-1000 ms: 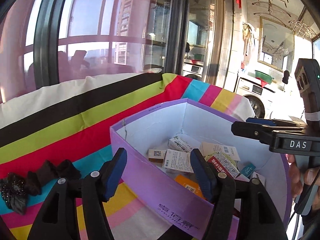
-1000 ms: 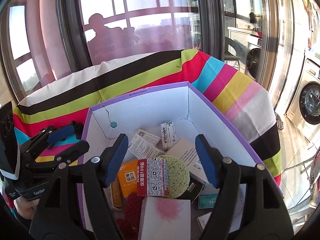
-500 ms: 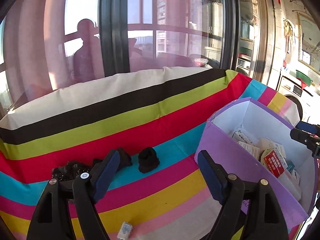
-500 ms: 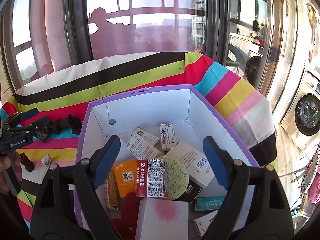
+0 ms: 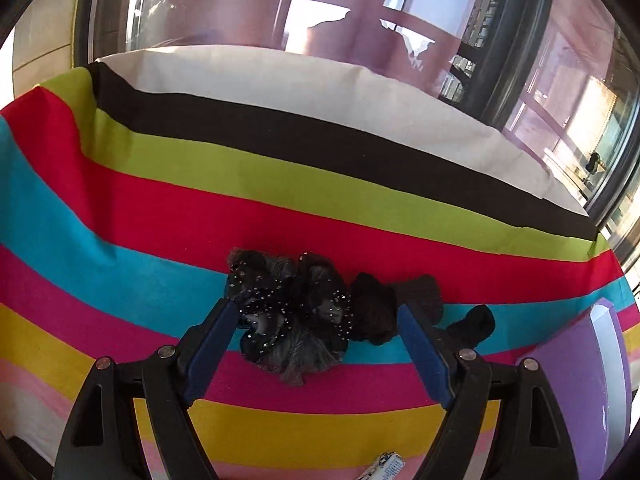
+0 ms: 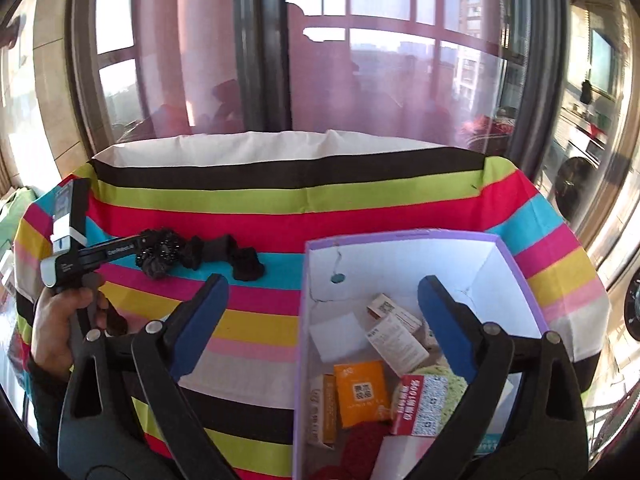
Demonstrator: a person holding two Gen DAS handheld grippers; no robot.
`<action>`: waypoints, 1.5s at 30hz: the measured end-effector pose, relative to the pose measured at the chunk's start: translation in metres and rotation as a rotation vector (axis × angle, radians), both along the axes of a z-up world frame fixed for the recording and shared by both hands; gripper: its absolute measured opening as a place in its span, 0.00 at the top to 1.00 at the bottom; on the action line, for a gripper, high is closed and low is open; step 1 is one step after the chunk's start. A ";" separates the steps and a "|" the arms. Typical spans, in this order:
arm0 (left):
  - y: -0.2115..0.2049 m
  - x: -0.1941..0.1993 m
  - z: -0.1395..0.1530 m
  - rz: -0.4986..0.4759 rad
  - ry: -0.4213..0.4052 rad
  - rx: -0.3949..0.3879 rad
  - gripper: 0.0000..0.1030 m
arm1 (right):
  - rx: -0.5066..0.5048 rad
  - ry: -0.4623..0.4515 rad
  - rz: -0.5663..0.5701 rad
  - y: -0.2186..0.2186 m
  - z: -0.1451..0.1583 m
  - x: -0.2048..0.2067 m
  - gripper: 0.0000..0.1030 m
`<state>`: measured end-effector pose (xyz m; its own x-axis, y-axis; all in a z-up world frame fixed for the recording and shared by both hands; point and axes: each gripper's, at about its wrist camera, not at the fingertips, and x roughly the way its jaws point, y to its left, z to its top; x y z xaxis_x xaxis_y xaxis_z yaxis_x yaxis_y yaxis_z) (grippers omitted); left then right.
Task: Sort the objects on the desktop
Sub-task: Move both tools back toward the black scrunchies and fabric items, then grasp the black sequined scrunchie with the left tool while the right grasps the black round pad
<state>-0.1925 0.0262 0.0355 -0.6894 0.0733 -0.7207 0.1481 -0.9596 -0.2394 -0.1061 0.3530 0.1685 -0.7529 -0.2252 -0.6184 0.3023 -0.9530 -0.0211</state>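
Note:
A black beaded scrunchie [image 5: 292, 316] lies on the striped cloth, with two more black fabric pieces [image 5: 376, 308] [image 5: 472, 322] to its right. My left gripper [image 5: 314, 312] hovers just over the scrunchie, open, its blue pads on either side and not touching it. In the right wrist view the purple box [image 6: 400, 236] holds an orange packet [image 6: 362, 392], a red-and-white carton [image 6: 420, 404] and several white cartons. My right gripper [image 6: 322, 284] hangs above the box's left wall, its jaws opening with nothing between them.
A hand [image 6: 56, 320] holds the left gripper at the table's left side. A small white-and-blue item [image 5: 384, 466] lies near the front edge. The purple box's corner [image 5: 576, 360] stands right of the left gripper. Windows rise behind the table's far edge.
My left gripper swung left from over the box to the black hair pieces, and its jaws spread. My right gripper drew back and left over the box's left wall, its jaws widening.

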 end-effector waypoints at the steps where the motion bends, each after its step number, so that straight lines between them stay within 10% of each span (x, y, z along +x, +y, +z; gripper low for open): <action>1: -0.003 -0.001 -0.003 0.008 -0.011 0.010 0.19 | 0.012 -0.002 0.028 -0.015 0.003 -0.005 0.06; 9: -0.001 -0.009 -0.025 0.025 -0.082 0.010 0.19 | 0.055 -0.161 0.114 -0.112 -0.028 -0.072 0.05; 26: 0.029 -0.013 -0.051 0.003 -0.110 -0.107 0.24 | 0.185 -0.383 0.077 -0.161 -0.150 -0.162 0.05; 31: 0.040 -0.015 -0.053 -0.001 -0.108 -0.135 0.36 | 0.173 -0.413 0.064 -0.148 -0.164 -0.162 0.16; 36: 0.040 -0.010 -0.052 0.007 -0.101 -0.122 0.52 | 0.170 -0.479 0.078 -0.139 -0.179 -0.164 0.53; 45: 0.049 0.002 -0.038 0.016 -0.060 -0.117 0.65 | 0.154 -0.437 0.111 -0.135 -0.158 -0.152 0.67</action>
